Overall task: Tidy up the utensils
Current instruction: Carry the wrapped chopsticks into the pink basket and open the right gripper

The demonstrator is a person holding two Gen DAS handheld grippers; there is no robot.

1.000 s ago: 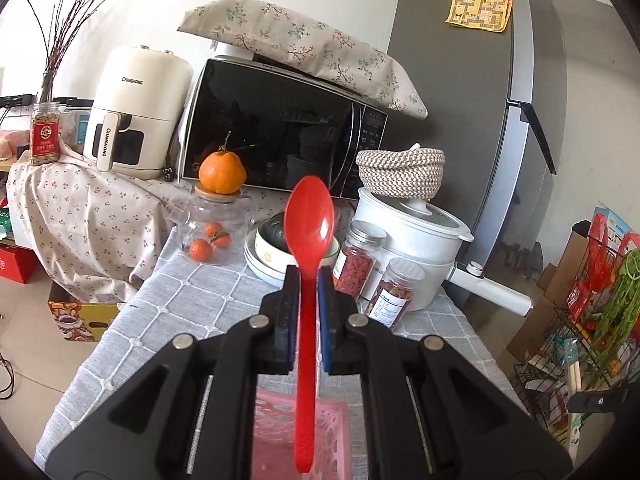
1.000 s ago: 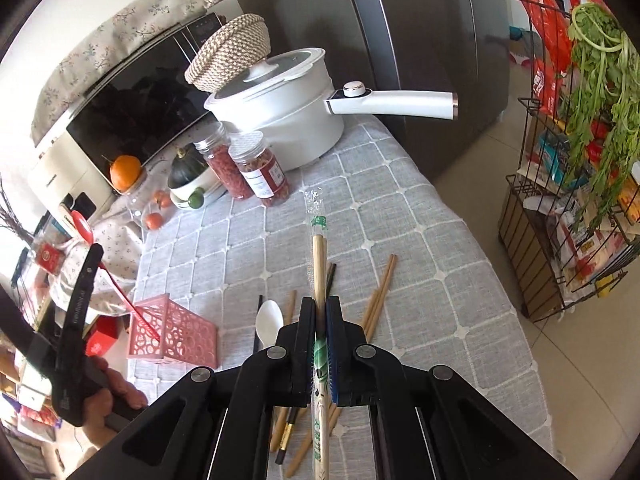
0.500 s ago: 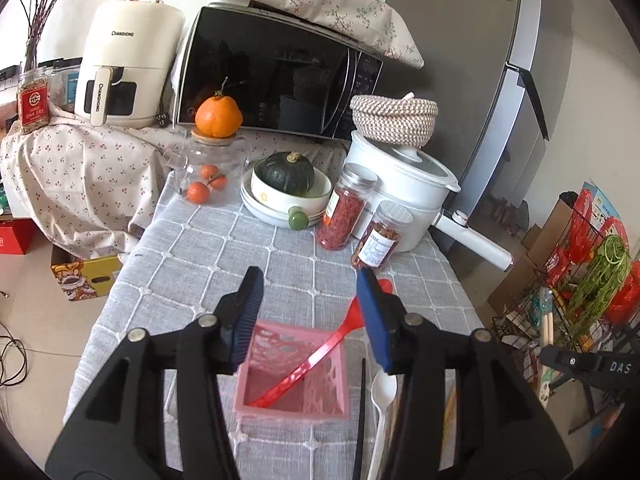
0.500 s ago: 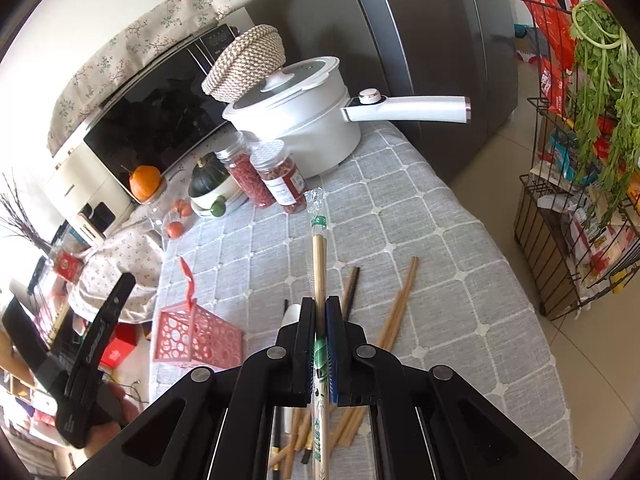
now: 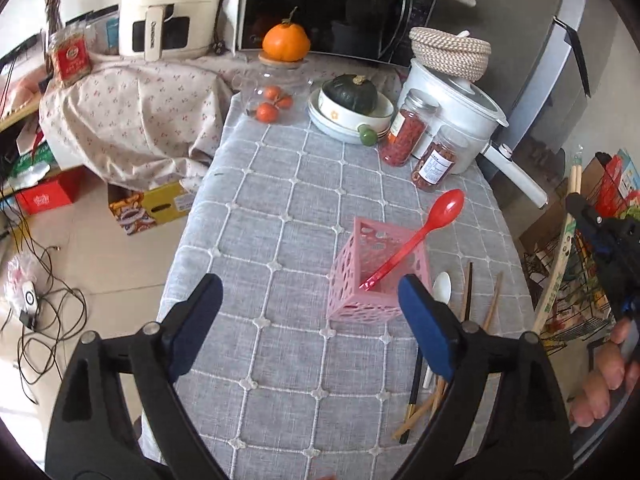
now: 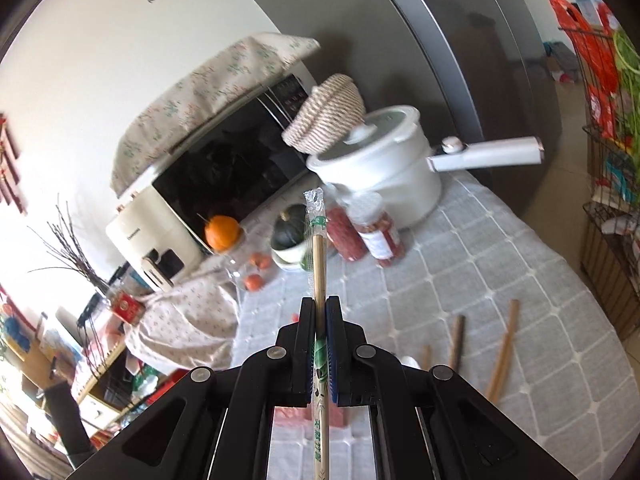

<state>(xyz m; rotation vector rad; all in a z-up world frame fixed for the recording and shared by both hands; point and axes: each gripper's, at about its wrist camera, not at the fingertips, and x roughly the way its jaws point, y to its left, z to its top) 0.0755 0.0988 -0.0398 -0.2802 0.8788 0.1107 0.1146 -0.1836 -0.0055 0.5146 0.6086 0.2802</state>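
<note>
Left tongs (image 5: pixel 310 312) released the red spoon (image 5: pixel 416 240) (now in the pink basket (image 5: pixel 352 300)).

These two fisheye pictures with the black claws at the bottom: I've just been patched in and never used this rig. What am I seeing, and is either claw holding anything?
There is no robot arm here. A person holds one two-finger claw in each hand, and a small camera on each claw looks forward along its fingers.

The left wrist view shows the left claw, open and holding nothing, above a table with a grey checked cloth. On it stands a pink basket with a red spoon leaning inside. Beside the basket lie a white spoon and loose chopsticks. At the far right edge you can see the person's hand with the other claw.

The right wrist view shows the right claw, shut on wrapped chopsticks that point forward. Behind are a white pot, jars and a microwave.
</note>
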